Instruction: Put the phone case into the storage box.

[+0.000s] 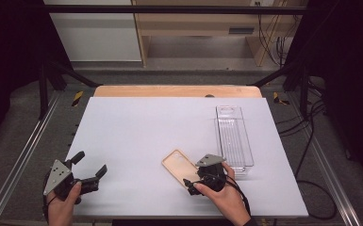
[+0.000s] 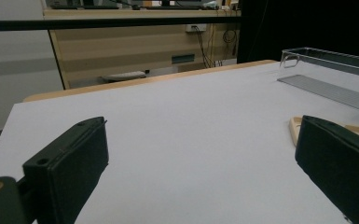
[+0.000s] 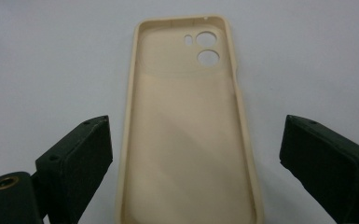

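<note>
A beige phone case (image 1: 177,165) lies open side up on the white table cover (image 1: 136,136), right of centre near the front. My right gripper (image 1: 196,175) is at its near end. In the right gripper view the case (image 3: 186,140) runs away between the jaws, camera holes at the far end, and my right gripper (image 3: 196,154) is open with a gap on each side of the case. My left gripper (image 1: 90,165) is held at the front left, open and with nothing in it. In the left gripper view my left gripper (image 2: 200,154) faces across the table, with a corner of the case (image 2: 296,126) by the right jaw.
A clear plastic tray (image 1: 219,136) with a handle cutout stands lengthwise at the right of the table, just beyond the right hand; its rim (image 2: 326,58) also appears in the left gripper view. A wooden table edge (image 1: 177,91) runs along the back.
</note>
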Action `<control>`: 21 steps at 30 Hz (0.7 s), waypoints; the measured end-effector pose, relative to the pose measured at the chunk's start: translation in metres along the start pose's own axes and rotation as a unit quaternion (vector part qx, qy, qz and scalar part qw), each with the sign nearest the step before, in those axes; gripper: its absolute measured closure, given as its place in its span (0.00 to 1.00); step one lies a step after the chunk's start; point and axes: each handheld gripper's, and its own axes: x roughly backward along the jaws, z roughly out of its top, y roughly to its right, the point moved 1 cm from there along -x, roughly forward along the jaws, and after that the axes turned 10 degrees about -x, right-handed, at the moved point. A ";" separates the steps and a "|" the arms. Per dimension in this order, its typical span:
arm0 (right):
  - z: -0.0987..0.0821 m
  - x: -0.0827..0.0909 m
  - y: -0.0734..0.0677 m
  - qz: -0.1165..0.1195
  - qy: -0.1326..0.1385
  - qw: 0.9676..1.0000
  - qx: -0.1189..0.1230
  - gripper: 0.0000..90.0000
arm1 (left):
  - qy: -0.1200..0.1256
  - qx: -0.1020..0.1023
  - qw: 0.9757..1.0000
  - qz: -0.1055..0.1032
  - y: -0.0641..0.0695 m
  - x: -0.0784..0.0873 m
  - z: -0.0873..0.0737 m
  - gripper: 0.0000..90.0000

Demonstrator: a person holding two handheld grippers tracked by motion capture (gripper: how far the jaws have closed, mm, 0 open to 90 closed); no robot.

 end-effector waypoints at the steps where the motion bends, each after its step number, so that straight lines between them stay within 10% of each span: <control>1: -0.001 -0.001 0.001 0.002 -0.003 1.000 -0.001 0.11 | 0.000 0.000 1.000 0.000 0.000 0.000 0.000 0.03; 21: -0.008 -0.022 -0.002 0.003 -0.022 1.000 -0.009 0.10 | -0.001 -0.002 1.000 -0.003 0.001 -0.001 0.000 0.03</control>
